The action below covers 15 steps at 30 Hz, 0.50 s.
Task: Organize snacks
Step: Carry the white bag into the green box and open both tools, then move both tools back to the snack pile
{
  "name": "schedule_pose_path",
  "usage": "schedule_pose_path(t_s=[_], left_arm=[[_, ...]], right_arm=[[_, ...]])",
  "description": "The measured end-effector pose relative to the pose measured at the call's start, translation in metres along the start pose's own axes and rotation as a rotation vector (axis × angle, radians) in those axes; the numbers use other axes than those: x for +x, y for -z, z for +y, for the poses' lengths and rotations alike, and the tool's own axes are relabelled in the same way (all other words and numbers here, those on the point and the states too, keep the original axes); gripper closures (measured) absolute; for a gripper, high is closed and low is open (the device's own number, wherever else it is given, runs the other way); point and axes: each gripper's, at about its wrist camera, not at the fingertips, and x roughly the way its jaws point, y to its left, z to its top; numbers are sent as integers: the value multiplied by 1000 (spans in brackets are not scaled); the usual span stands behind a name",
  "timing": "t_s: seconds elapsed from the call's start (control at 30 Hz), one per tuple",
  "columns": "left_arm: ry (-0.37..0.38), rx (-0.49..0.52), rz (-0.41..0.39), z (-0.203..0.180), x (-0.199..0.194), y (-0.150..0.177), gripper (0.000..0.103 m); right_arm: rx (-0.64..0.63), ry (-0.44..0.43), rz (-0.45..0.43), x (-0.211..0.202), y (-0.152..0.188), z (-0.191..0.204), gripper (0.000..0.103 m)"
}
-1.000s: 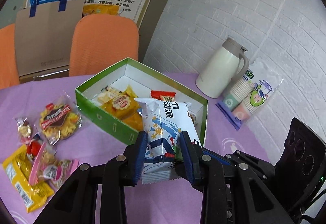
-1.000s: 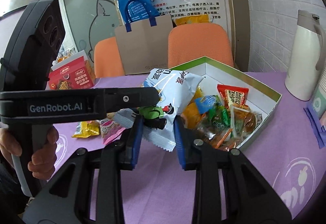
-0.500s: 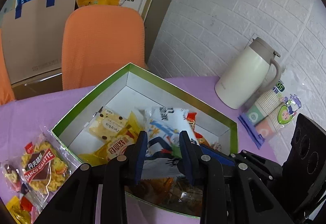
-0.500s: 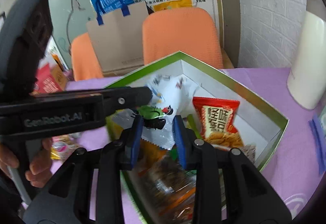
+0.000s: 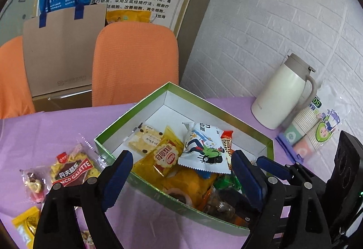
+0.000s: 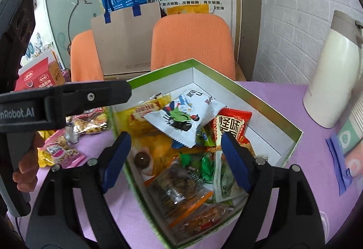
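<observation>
Both the left tool (image 5: 179,172) and the right tool (image 6: 175,153) stood spread apart and empty over the green box (image 5: 249,135). The white snack bag (image 5: 204,149) lay on the other packets inside it, apparently just deposited. Several snacks (image 5: 72,169) waited on the purple desk (image 5: 56,131) beside the box, likely next.

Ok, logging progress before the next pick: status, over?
Left gripper open, right gripper open. White snack bag lying in green box on other packets. Loose snacks on purple tablecloth beside box, nothing blocking.
</observation>
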Motion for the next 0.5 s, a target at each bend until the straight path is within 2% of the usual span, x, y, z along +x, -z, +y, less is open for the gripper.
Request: schedule_pose_path(t_s=[0.17, 0.23, 0.33, 0.5], left_arm=[[-6, 13, -26, -1, -44, 11, 13], [-32, 16, -38, 1, -64, 19, 13], [-72, 18, -47, 6, -94, 37, 12], [-140, -14, -11, 27, -129, 75, 12]], right_arm=[[6, -32, -32, -35, 2, 18, 12], [5, -50, -50, -49, 5, 26, 7], [-13, -70, -79, -68, 13, 41, 5], [-73, -116, -119, -84, 31, 72, 1]])
